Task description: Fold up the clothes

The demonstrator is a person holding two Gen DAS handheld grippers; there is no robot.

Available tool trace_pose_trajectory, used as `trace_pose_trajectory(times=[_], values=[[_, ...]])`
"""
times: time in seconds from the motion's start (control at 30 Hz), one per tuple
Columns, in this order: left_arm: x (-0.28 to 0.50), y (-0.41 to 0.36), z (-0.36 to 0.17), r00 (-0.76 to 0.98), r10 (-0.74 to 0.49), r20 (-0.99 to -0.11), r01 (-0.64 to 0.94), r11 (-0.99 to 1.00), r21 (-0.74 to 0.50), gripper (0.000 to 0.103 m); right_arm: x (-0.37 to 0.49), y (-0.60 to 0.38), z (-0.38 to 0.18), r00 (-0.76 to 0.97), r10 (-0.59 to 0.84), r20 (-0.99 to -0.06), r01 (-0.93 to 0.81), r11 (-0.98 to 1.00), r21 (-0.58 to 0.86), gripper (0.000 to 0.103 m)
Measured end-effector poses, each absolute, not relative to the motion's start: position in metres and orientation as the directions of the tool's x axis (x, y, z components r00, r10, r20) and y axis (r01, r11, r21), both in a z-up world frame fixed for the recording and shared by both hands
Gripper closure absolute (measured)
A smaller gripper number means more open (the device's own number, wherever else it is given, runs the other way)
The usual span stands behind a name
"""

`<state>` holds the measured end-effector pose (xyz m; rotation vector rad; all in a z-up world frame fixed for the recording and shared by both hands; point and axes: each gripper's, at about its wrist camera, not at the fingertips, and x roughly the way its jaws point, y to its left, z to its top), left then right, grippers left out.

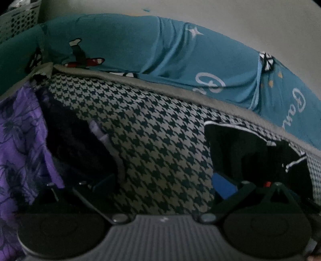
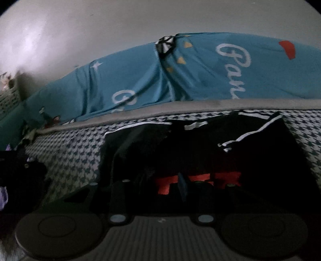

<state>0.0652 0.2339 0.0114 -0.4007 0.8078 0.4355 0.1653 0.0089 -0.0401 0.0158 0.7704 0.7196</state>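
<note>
Behind our houndstooth blanket (image 1: 160, 128) stands a white basket (image 1: 18, 18), contents unclear, while our left gripper (image 1: 160, 180) has fingers apart and our right gripper (image 2: 180, 180) pinches the black garment (image 2: 220, 144) on it.

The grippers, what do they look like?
Both look alike: a grey ribbed plate in the middle, a dark round disc on each side, and black fingers with blue pads. The left gripper and the right gripper have small silver screws. No cables or sleeves show.
</note>
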Motion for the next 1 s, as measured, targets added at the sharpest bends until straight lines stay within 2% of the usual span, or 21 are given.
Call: trace_pose_trajectory(times=[0.1,0.43,0.67,0.9,1.0], values=[[0.067,0.23,0.01,0.61,0.214,-0.763,-0.502,0.85,-0.162,0.0,0.163,0.009,-0.042,0.457,0.622,-0.636,-0.632,0.73,0.26,0.069],[0.063,0.222,0.011,0.61,0.215,-0.763,-0.487,0.861,-0.146,0.0,0.124,0.01,-0.038,0.242,0.746,-0.62,-0.668,0.592,0.451,0.069],[0.059,0.222,0.009,0.603,0.22,-0.767,-0.485,0.864,-0.134,0.0,0.121,0.017,-0.056,0.203,0.748,-0.632,-0.56,0.618,0.551,0.069],[0.056,0.229,0.007,0.596,0.217,-0.773,-0.5,0.854,-0.146,0.0,0.119,0.031,-0.062,0.199,0.764,-0.614,-0.556,0.604,0.571,0.069],[0.054,0.23,0.006,0.591,0.212,-0.778,-0.506,0.849,-0.152,0.0,0.114,0.037,-0.062,0.2,0.769,-0.608,-0.586,0.591,0.555,0.087]])
